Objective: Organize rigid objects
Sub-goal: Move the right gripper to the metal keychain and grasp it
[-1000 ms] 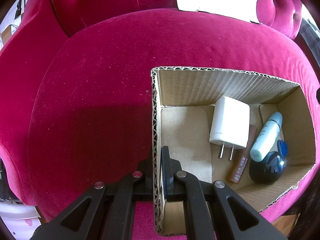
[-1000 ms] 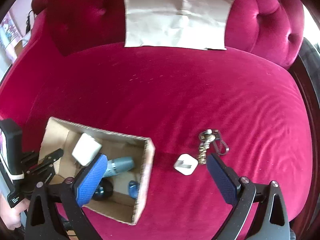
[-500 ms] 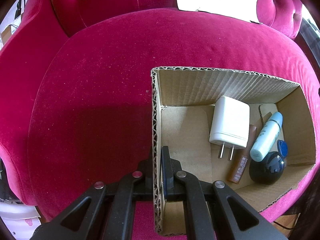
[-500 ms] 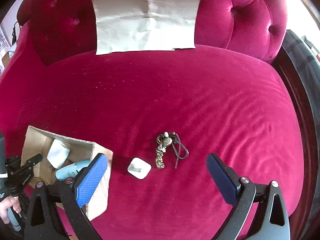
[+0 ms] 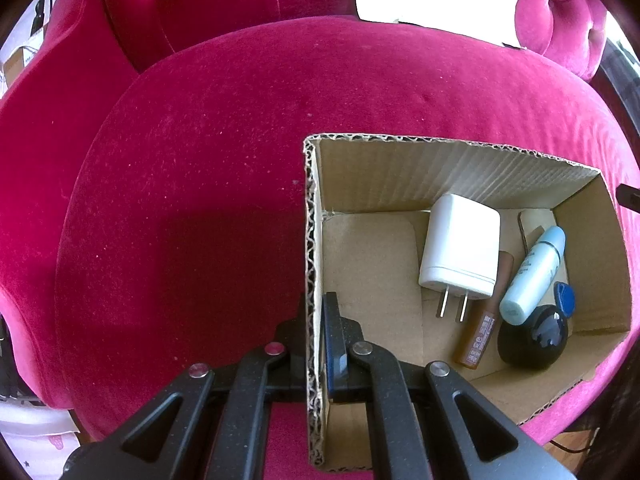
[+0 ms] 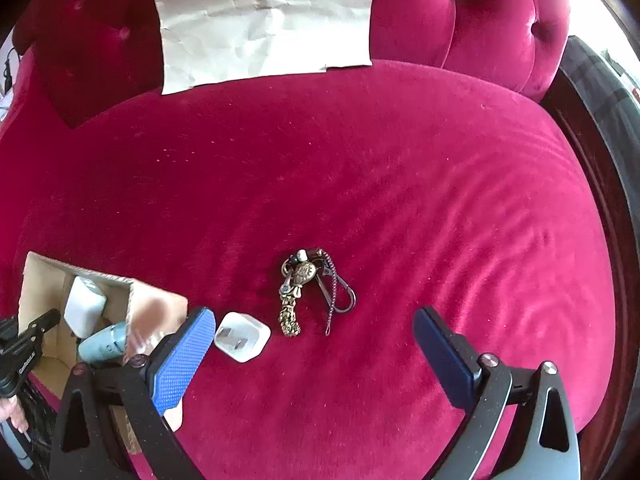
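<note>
Pink velvet covers the big round sofa seat (image 6: 360, 168) where everything lies. At its back, a sheet of crumpled brown paper (image 6: 260, 20) leans on the cushions.

A cardboard box (image 5: 440, 168) sits on the seat. The left tool (image 5: 316, 320) is clamped on the box's left wall, one finger inside the box and one outside. Inside the box lie a white plug charger (image 5: 460, 252), a light blue bottle (image 5: 534, 276), a brown tube (image 5: 482, 328) partly under the charger, and a round black thing (image 5: 534, 336) with a small blue piece (image 5: 564, 298) just beside it.

The right tool (image 6: 312, 344) hangs over the seat with its blue pads (image 6: 180, 360) wide apart and nothing between them. Just ahead of it, a small white charger (image 6: 242, 336) lies on the velvet, close to the left pad. Next to that lies a bunch of brassy key charms (image 6: 300, 288) with a clip and a thin chain. Both are outside the box, which shows at the left edge of the right tool's view.
</note>
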`<state>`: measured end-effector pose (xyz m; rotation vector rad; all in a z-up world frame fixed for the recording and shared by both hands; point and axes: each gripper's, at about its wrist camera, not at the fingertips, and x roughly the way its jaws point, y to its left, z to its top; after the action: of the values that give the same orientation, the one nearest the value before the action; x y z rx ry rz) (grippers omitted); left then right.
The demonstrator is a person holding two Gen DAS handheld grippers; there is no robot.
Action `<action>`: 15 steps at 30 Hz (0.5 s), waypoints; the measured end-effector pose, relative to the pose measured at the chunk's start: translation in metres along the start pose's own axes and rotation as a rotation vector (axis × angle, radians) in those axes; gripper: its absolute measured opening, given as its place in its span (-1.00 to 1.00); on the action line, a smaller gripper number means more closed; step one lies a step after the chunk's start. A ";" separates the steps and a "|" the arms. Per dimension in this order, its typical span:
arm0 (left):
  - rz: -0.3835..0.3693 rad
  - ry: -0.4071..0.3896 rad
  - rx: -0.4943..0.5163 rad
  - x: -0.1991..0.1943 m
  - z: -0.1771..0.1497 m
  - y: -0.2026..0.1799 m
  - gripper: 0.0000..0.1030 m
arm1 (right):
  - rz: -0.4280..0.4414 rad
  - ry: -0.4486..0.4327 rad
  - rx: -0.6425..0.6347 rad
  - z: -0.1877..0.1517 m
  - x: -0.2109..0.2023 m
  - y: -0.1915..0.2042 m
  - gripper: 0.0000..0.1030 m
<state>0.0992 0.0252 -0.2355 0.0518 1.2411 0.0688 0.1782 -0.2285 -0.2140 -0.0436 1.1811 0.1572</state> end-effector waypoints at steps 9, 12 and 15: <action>0.000 0.003 0.004 0.001 0.001 -0.001 -0.92 | -0.013 0.036 0.000 0.014 0.029 -0.003 0.97; -0.004 0.008 0.001 0.002 0.002 -0.001 -0.92 | -0.020 0.047 0.006 0.019 0.039 -0.004 0.97; -0.004 0.008 -0.003 0.002 0.003 0.000 -0.92 | -0.022 0.062 0.010 0.023 0.048 -0.005 0.94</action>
<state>0.1025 0.0258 -0.2363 0.0464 1.2491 0.0673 0.2181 -0.2264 -0.2500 -0.0529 1.2423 0.1309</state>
